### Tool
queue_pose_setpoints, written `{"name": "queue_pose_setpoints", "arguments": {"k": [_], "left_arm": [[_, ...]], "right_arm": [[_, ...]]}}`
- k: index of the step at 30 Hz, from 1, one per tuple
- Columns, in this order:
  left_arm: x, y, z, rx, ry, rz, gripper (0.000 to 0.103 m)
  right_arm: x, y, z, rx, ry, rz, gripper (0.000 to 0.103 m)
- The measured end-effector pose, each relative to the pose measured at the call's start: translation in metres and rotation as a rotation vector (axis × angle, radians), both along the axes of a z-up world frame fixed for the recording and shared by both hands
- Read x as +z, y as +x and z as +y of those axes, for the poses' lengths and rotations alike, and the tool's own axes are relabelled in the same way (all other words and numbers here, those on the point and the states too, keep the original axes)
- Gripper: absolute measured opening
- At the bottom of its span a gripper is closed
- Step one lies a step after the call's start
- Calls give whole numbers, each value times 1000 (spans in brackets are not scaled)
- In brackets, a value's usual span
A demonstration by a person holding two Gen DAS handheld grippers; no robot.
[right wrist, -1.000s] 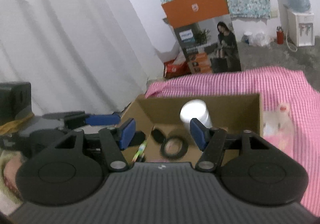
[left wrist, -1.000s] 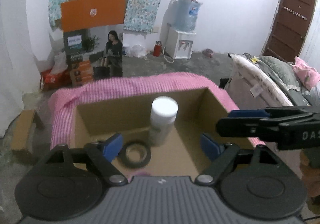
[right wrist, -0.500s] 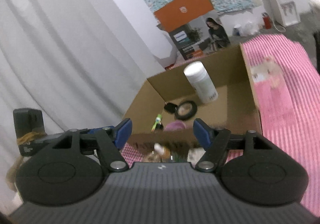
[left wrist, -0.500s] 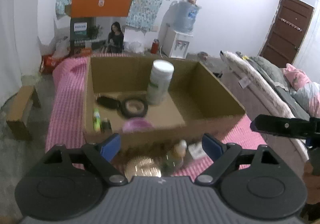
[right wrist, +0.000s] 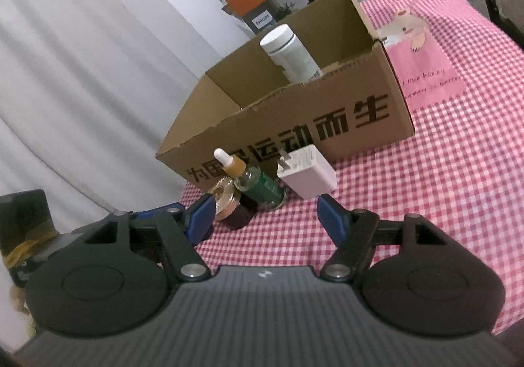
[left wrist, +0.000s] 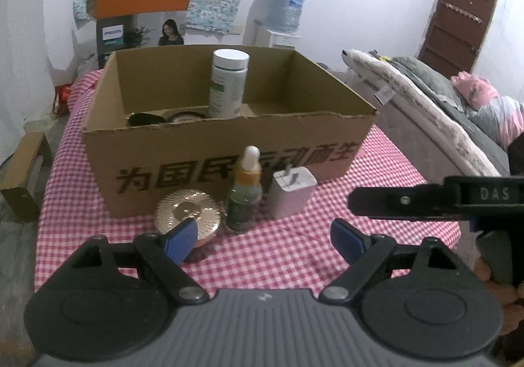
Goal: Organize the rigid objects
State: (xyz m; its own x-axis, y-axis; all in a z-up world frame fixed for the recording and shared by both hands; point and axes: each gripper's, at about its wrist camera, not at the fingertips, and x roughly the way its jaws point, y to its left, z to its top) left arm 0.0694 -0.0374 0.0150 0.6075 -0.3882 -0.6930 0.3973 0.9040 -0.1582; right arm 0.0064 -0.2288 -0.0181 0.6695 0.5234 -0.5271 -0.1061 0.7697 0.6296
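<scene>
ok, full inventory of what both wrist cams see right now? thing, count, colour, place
cardboard box: 1, brown, black print, on the cloth
white-capped bottle: 1, white, upright inside the box
tape roll: 1, dark, inside the box, mostly hidden
black item: 1, inside the box at left, unclear
gold-lidded jar: 1, gold top, dark body, in front of the box
dropper bottle: 1, green, amber collar, white bulb, beside the jar
charger plug: 1, white, right of the dropper
checked cloth: 1, pink-white, over the table
left gripper: 1, black, blue pads, open
right gripper: 1, same, open
</scene>
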Motion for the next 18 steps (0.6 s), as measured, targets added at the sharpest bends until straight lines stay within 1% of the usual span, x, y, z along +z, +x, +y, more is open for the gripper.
{"name": "queue_pose_setpoints", "arguments": {"k": [6, 13, 18], "left_arm": [[-8, -3, -23, -62, 49, -21, 89], [-18, -2, -40, -101, 62, -21, 89], [-22, -4, -52, -147, 78, -48, 89]], "right_arm": [[-7, 6, -1, -1, 18, 19, 69], [-15, 10, -7, -10, 34, 33, 69], [-19, 14, -10, -16, 43, 39, 69]]}}
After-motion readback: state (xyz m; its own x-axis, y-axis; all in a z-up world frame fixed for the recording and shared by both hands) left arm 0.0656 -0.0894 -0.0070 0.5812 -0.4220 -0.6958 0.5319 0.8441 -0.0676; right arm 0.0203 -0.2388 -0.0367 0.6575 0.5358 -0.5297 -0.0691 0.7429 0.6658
